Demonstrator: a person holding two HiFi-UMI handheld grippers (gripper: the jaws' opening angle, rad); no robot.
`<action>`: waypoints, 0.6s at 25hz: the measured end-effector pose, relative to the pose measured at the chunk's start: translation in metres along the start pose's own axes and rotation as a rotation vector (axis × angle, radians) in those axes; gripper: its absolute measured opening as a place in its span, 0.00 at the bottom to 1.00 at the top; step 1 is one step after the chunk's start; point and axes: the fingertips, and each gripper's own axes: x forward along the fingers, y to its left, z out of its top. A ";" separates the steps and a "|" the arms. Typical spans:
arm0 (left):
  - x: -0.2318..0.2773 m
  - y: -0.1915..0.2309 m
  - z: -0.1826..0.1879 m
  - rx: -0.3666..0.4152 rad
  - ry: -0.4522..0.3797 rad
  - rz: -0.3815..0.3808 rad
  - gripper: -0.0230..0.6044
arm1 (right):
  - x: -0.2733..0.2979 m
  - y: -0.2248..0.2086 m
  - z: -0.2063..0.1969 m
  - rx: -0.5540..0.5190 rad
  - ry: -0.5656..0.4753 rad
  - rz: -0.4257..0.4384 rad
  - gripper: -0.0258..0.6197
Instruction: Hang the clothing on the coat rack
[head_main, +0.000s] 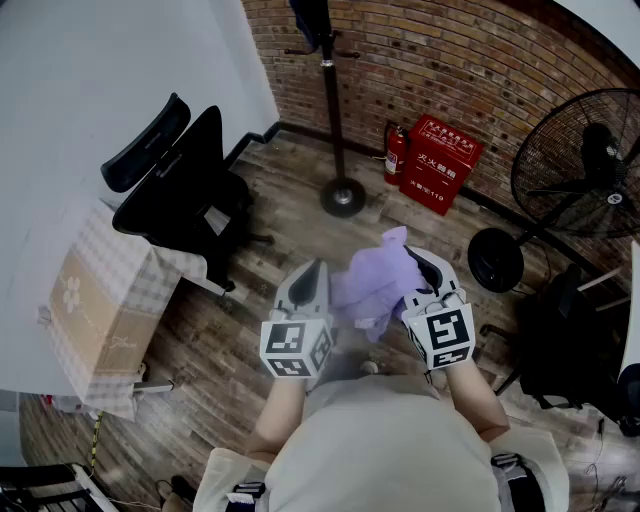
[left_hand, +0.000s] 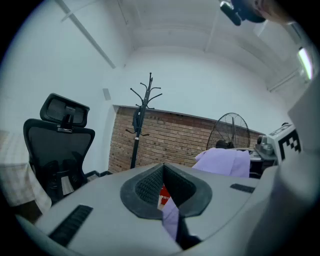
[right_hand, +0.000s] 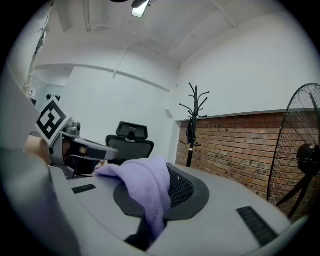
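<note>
A lilac piece of clothing (head_main: 375, 285) hangs bunched between my two grippers at chest height. My right gripper (head_main: 418, 262) is shut on it. In the right gripper view the fabric (right_hand: 145, 187) drapes over the left jaw and runs down into the slit of the gripper (right_hand: 163, 175). My left gripper (head_main: 318, 270) touches the cloth's left side. Its jaws (left_hand: 163, 172) stand almost together, with a sliver of lilac fabric (left_hand: 170, 220) in the slit. The black coat rack (head_main: 331, 110) stands ahead by the brick wall, with a dark garment (head_main: 312, 20) on its top hooks.
A black office chair (head_main: 185, 190) stands to the left, beside a table (head_main: 150, 290) with a checked cloth and a cardboard box (head_main: 95, 305). A red fire-equipment box (head_main: 440, 165) and an extinguisher (head_main: 395, 155) stand by the wall. A floor fan (head_main: 580, 170) and a dark bag (head_main: 560, 340) are on the right.
</note>
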 end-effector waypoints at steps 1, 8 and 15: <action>-0.003 -0.002 0.001 0.001 -0.005 0.000 0.04 | -0.003 0.001 0.000 0.001 -0.002 0.001 0.08; -0.019 -0.003 -0.001 0.012 -0.014 0.017 0.04 | -0.011 0.007 0.000 0.025 -0.013 -0.003 0.08; -0.021 -0.007 0.000 0.017 -0.014 0.009 0.04 | -0.013 0.003 0.004 0.036 -0.027 -0.018 0.08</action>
